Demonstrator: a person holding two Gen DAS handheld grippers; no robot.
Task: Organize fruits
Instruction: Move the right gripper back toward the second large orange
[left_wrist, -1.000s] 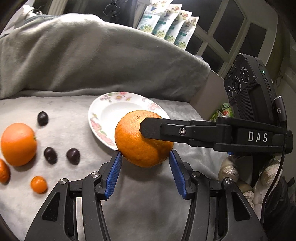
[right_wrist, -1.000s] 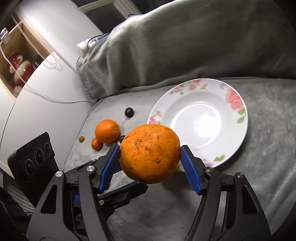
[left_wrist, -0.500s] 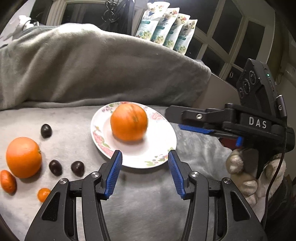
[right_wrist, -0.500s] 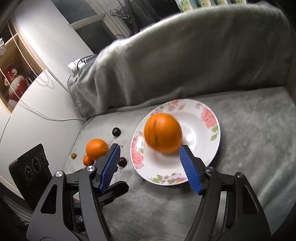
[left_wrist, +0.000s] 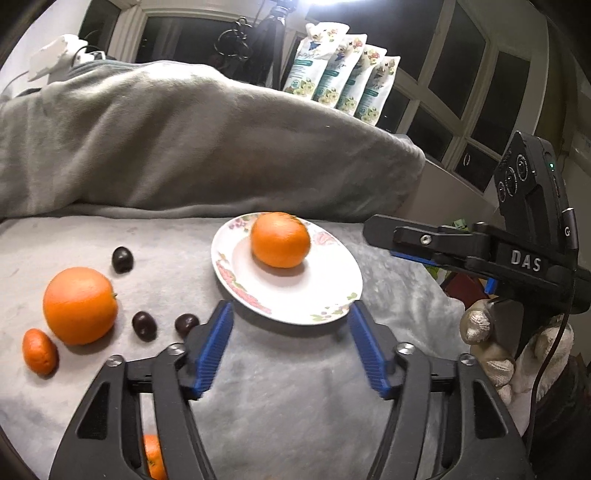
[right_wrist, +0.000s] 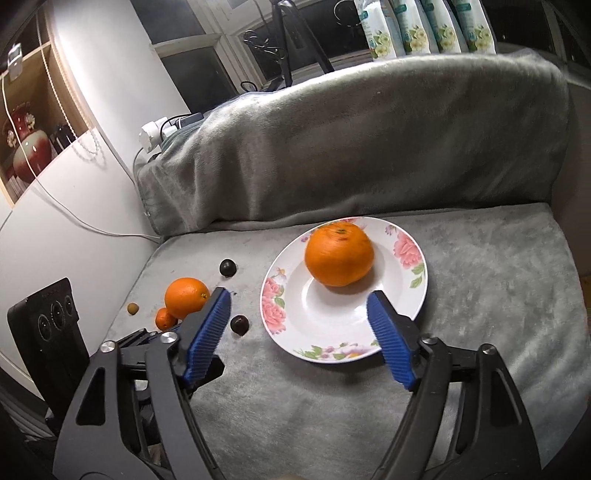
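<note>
Nearest, left gripper (left_wrist: 290, 347) and right gripper (right_wrist: 297, 334) both spread wide and empty, jaws just opened further, nothing between the blue pads, hovering above the near rim of the floral plate (right_wrist: 399, 332) without touching it. Beyond, large orange (right_wrist: 338, 255) released, resting on the plate's far side, mid grey blanket (right_wrist: 498, 295). Toward the blanket's left edge, second orange (left_wrist: 79, 304), mandarin (left_wrist: 39, 350) and three dark plums (left_wrist: 144, 325) lying loose.

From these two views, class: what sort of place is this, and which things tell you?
Probably a living room at home: a sofa draped in a grey blanket, a floral plate with an orange on the seat, and a shelf with a red vase.
</note>
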